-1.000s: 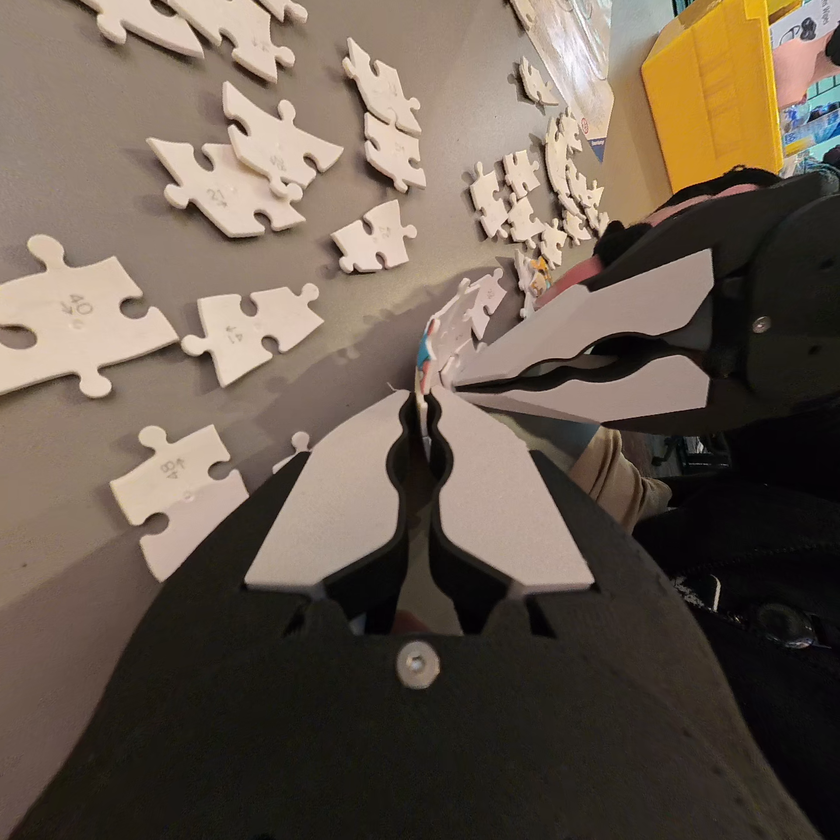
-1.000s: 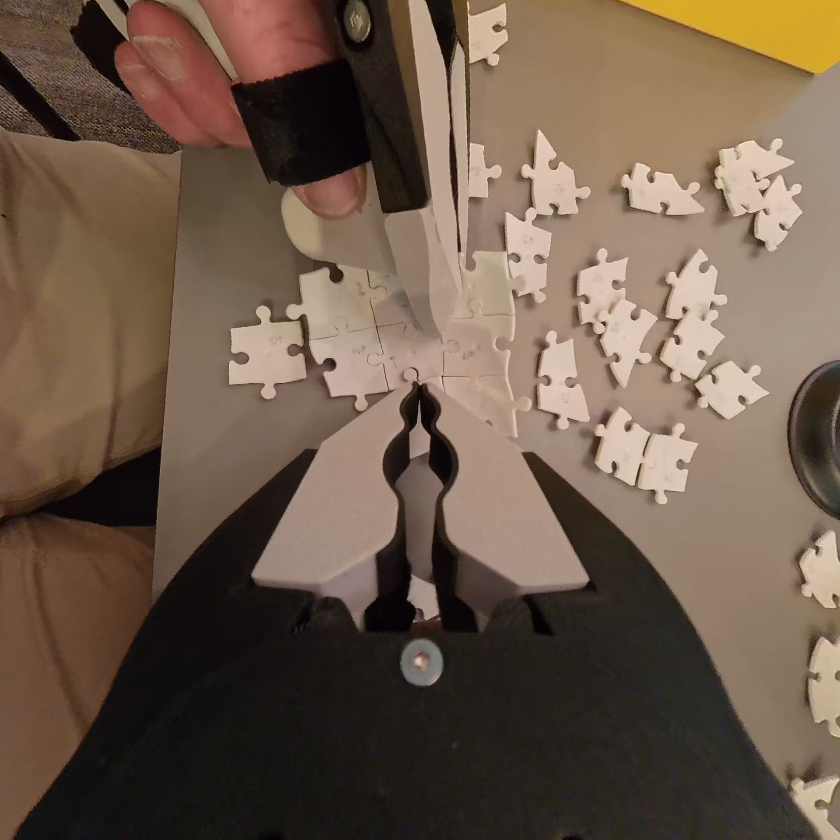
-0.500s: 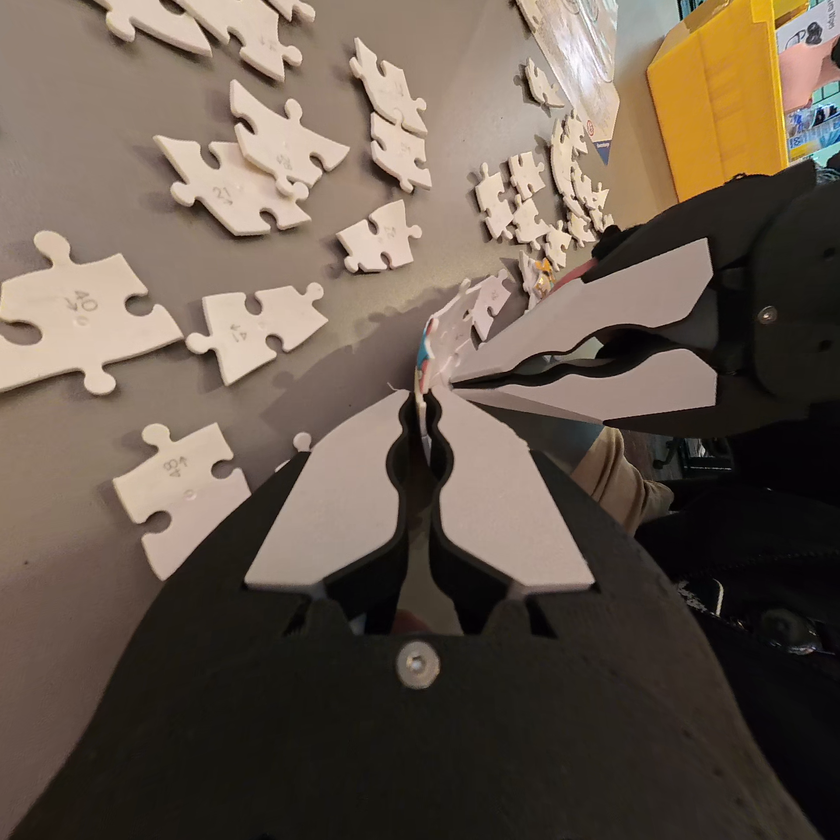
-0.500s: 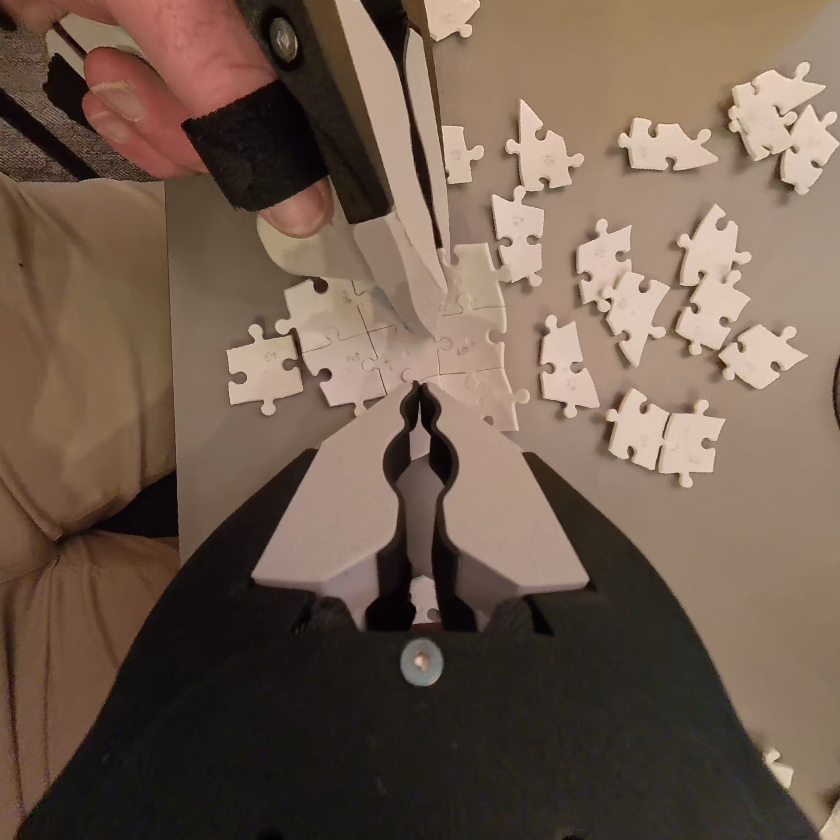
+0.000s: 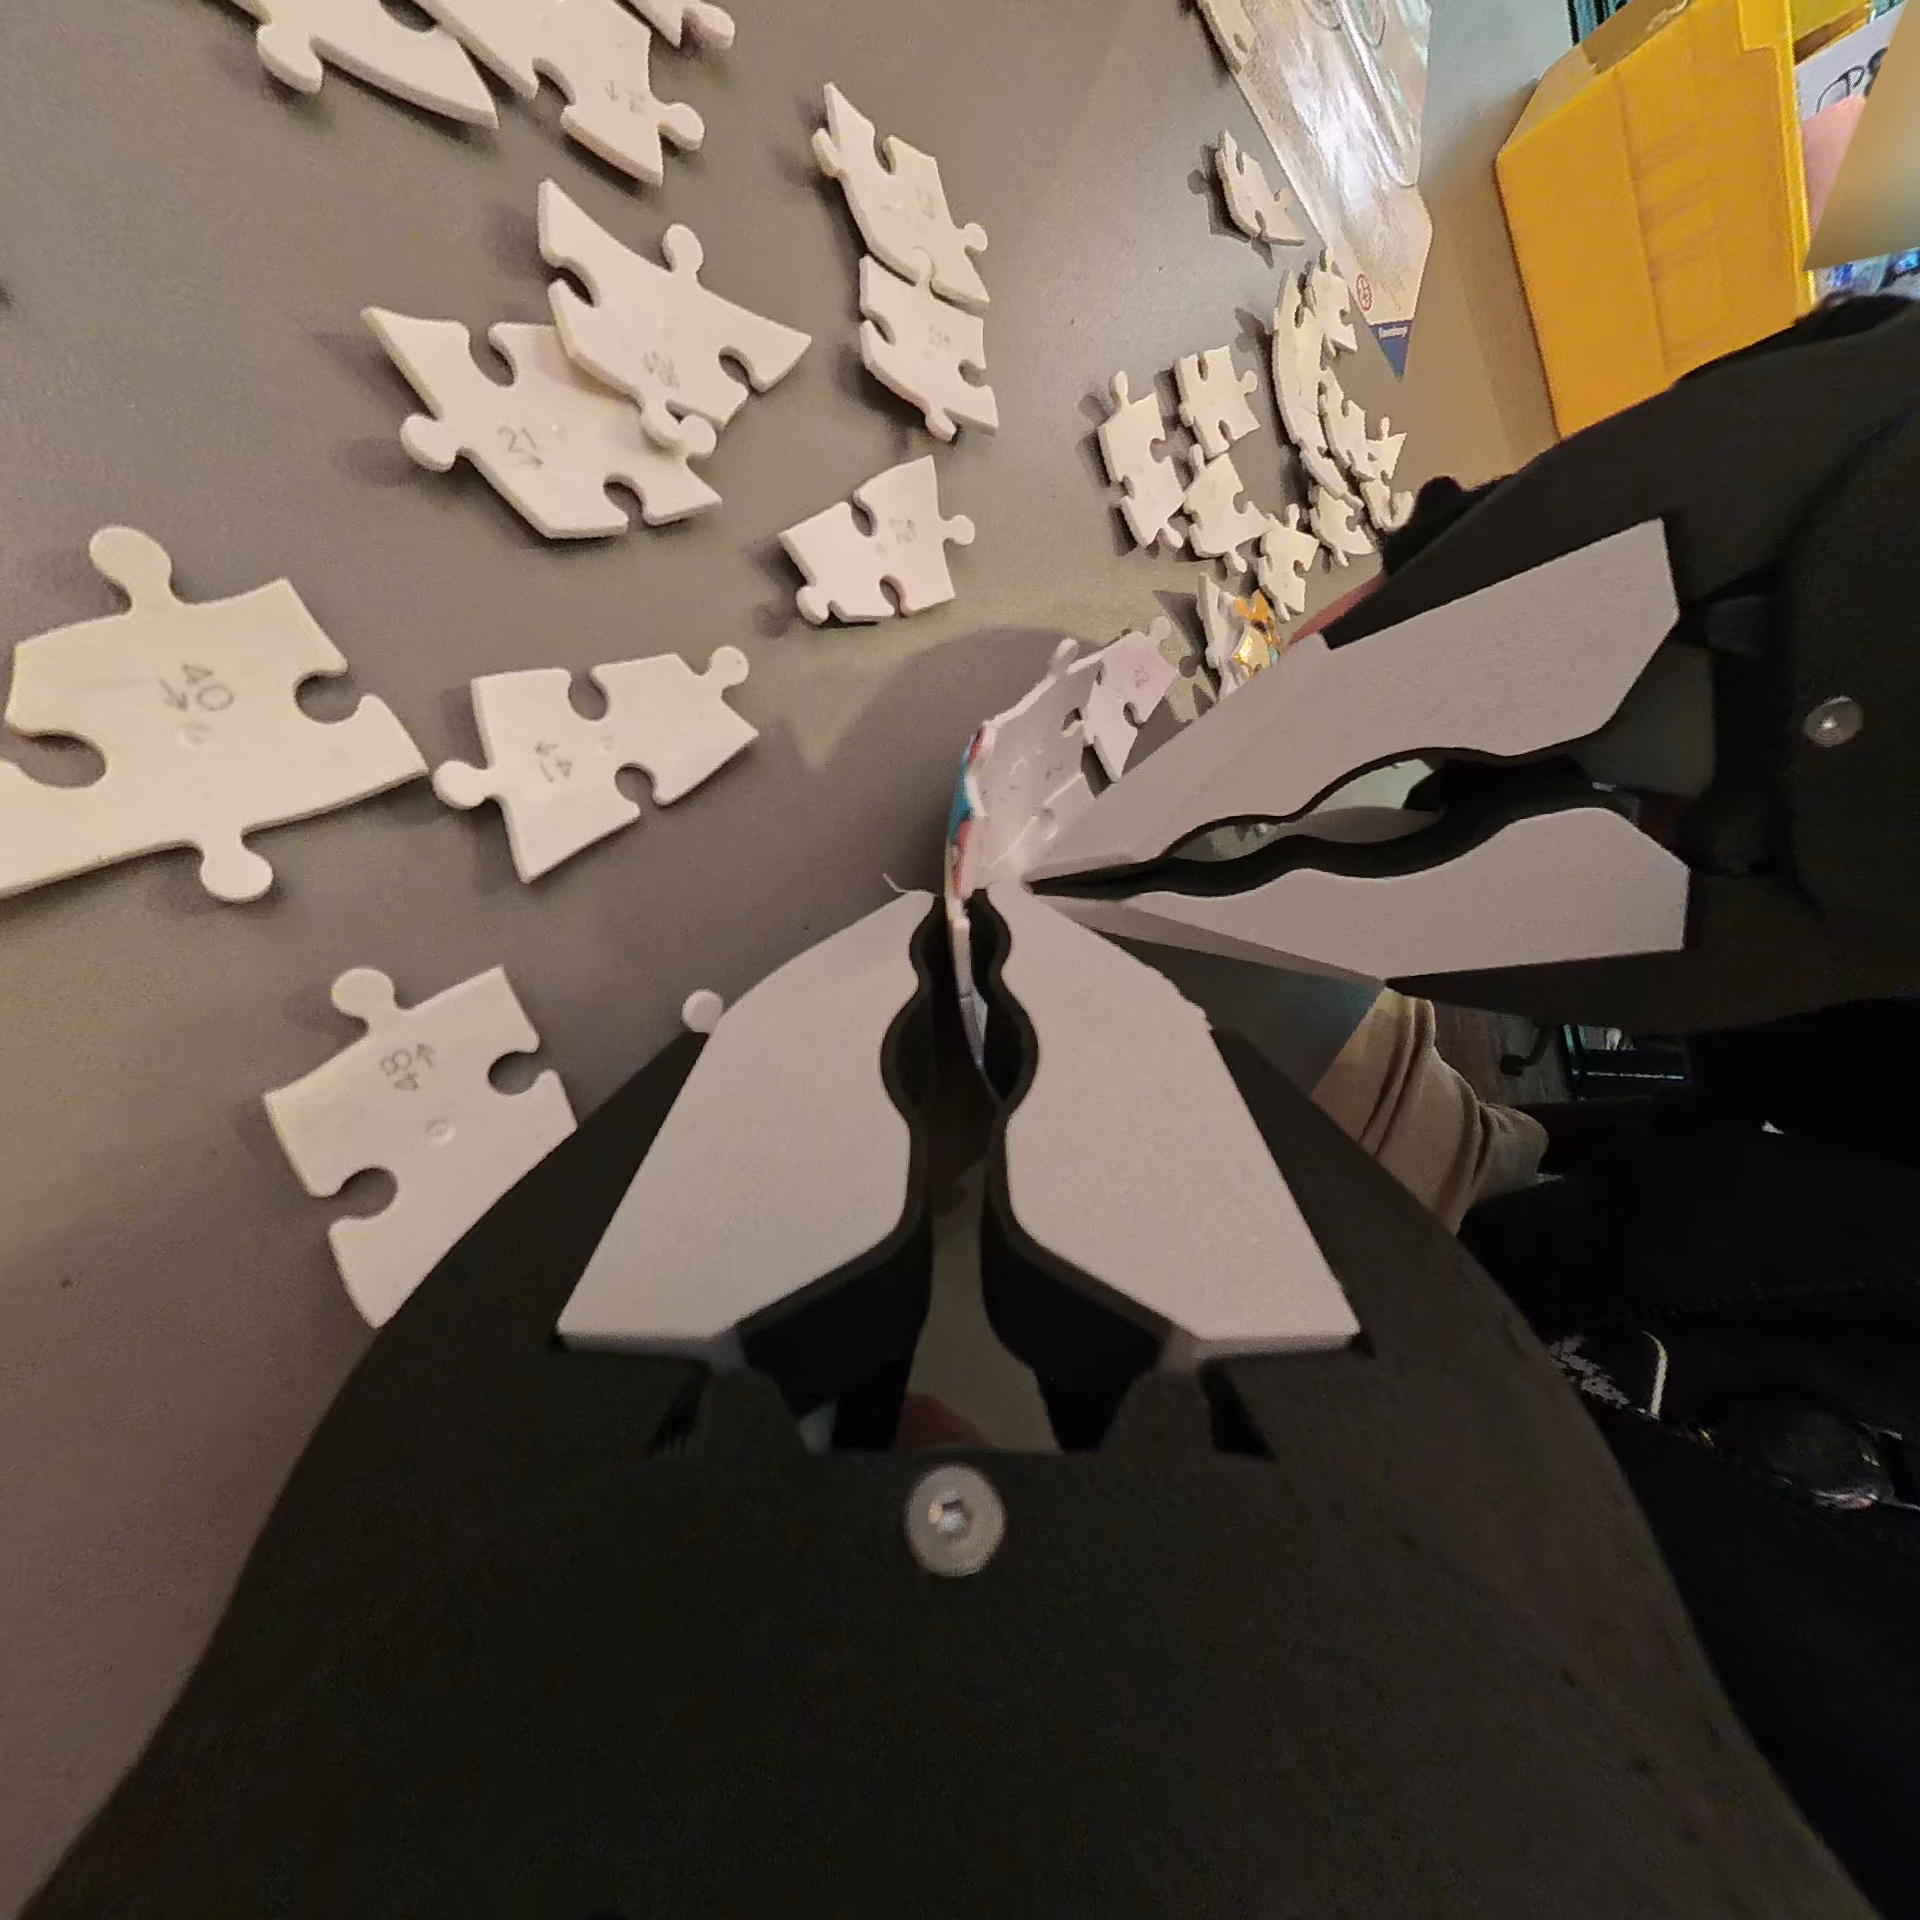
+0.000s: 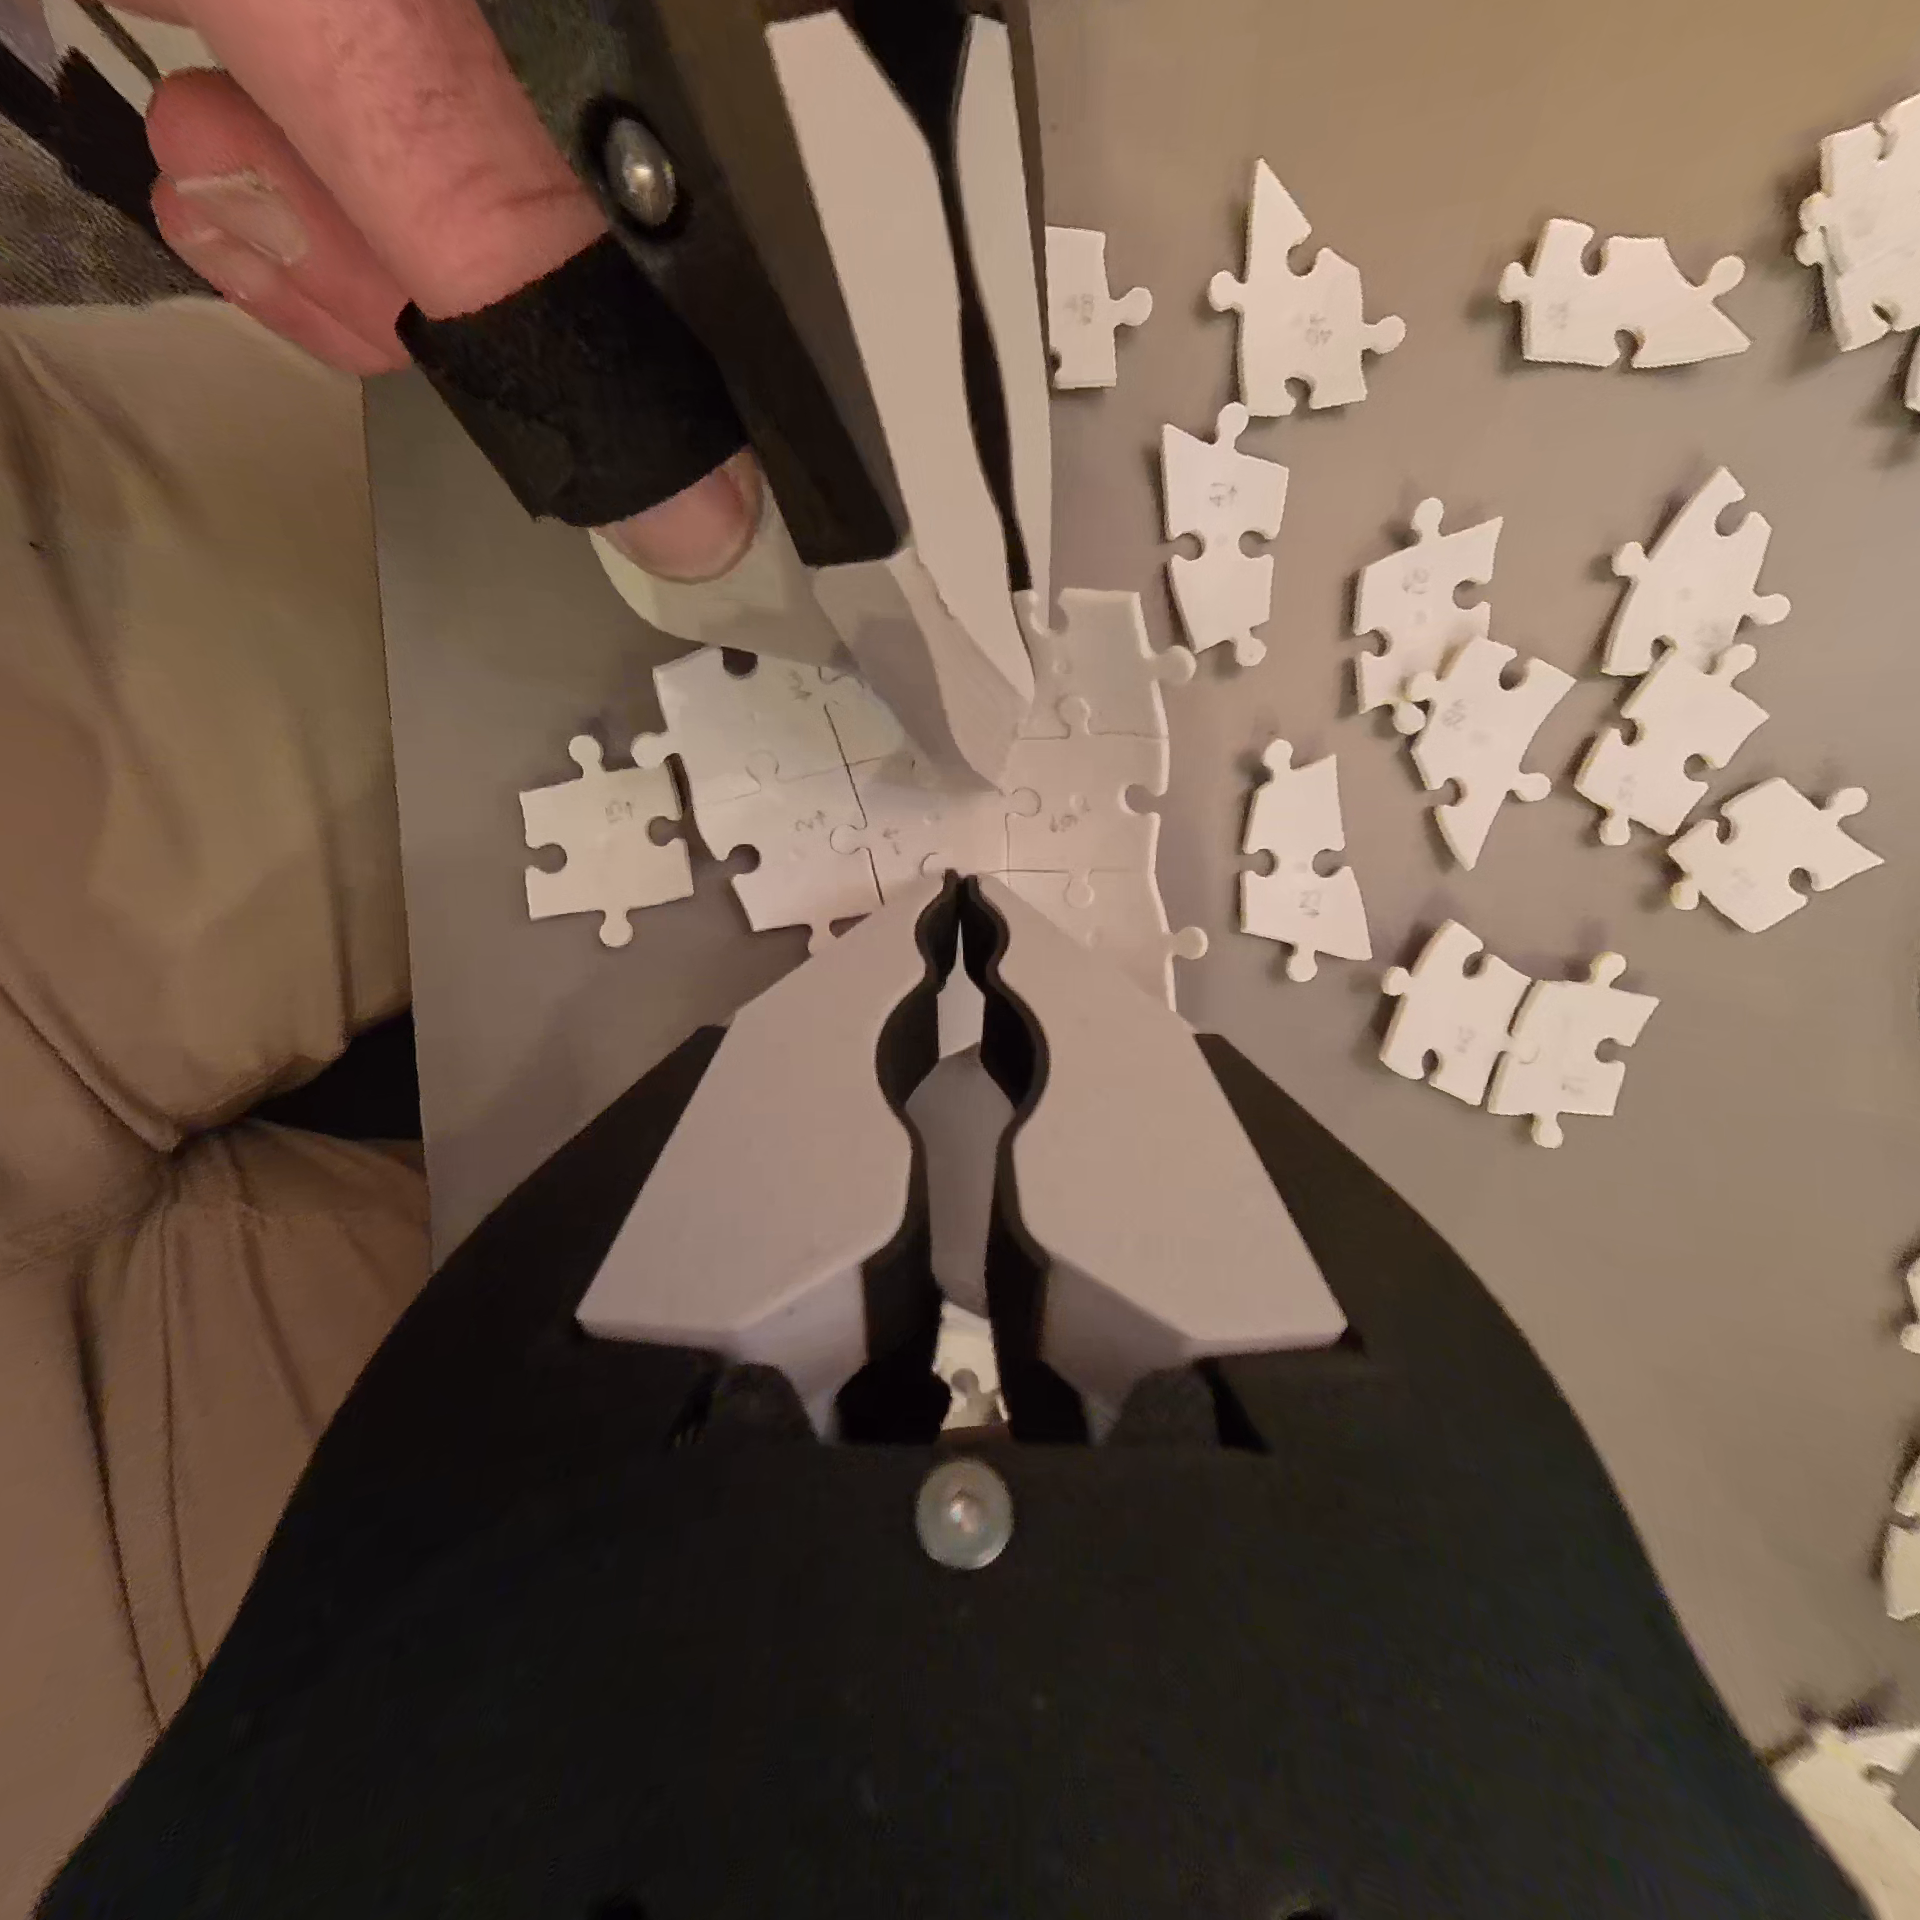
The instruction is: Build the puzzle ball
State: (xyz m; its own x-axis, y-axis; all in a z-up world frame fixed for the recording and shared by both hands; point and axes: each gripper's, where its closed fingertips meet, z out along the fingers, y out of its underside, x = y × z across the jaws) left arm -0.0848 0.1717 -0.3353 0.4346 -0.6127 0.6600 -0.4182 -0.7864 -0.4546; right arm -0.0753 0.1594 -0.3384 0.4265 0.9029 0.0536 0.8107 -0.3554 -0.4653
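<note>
Joined puzzle pieces (image 6: pixel 1081 800), left gripper (image 5: pixel 961 904) pinching their edge, right gripper (image 6: pixel 958 883) seemingly pinching too.

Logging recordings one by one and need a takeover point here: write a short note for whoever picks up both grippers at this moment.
Left gripper: shut on the edge of the curved joined section of white puzzle pieces, held off the grey table.
Right gripper: shut on the same section, tips meeting the left's.
Loose white puzzle pieces lie scattered, blank side up; a yellow bin stands beyond.
Done: roughly a handful of pieces joined.
Left: most of the ball; a separate piece lies just beside the section, unattached.
</note>
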